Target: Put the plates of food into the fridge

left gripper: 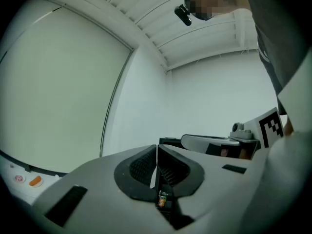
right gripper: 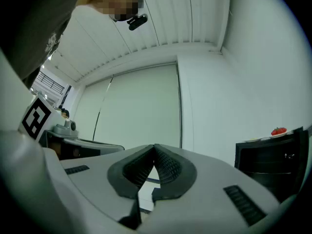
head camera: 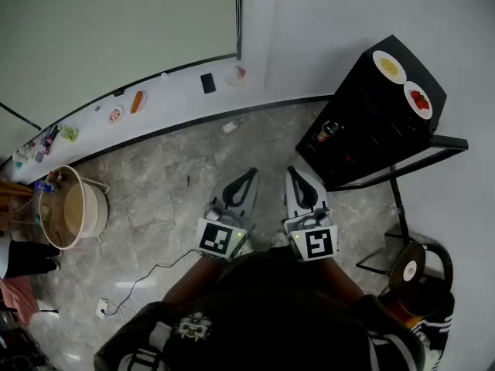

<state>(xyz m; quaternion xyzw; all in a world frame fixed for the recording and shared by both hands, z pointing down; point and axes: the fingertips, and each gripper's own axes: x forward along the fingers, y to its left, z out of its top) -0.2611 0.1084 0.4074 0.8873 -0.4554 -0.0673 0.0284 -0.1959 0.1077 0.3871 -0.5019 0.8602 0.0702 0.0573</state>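
White plates (head camera: 380, 58) beyond right gripper (head camera: 297, 173)

I'm holding the left tongs (head camera: 247, 176) and right tongs (head camera: 295, 175) side by side over the stone floor (head camera: 162, 195), both pinched together. To my right stands the black fridge (head camera: 363, 126), with a plate of yellow food (head camera: 389, 66) and a plate of red food (head camera: 418, 100) on top.

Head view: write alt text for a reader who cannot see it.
Seen from above, a person holds the left hand-held gripper and the right hand-held gripper side by side over a grey stone floor, both shut and empty. To their right stands a black fridge, with a plate of yellow food and a plate of red food on its top.
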